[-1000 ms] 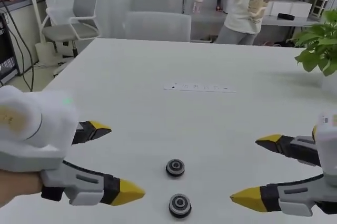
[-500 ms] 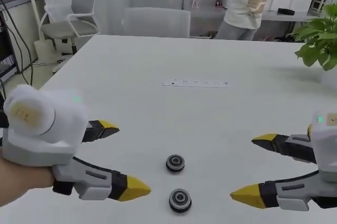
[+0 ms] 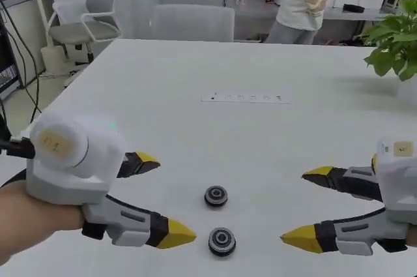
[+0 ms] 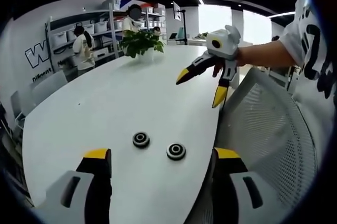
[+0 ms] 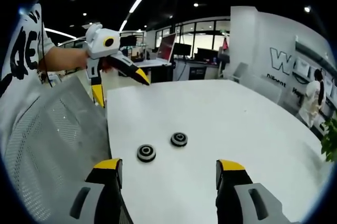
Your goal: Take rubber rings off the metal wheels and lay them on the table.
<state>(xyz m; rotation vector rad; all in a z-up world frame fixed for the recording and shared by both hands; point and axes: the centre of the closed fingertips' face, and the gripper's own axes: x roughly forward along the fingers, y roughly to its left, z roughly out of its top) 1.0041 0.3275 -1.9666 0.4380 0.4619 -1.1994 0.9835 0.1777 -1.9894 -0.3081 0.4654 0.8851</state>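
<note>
Left gripper (image 3: 173, 199) nearer the wheels (image 3: 216, 196)

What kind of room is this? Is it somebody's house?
Probably not a house. It looks like an office or workshop: a big white meeting table, swivel office chairs beside it, and shelves of storage boxes along the wall.

Far round metal wheel (image 3: 216, 196), near round metal wheel (image 3: 222, 241): black outside, silver-grey centres. Smooth flat tabletop (image 3: 195, 94): plain white. Left gripper (image 3: 174, 199), right gripper (image 3: 294, 204): white-grey bodies, black jaws, yellow tips. Leafy potted plant (image 3: 394, 45): green. Padded office chair (image 3: 193, 24): grey.
</note>
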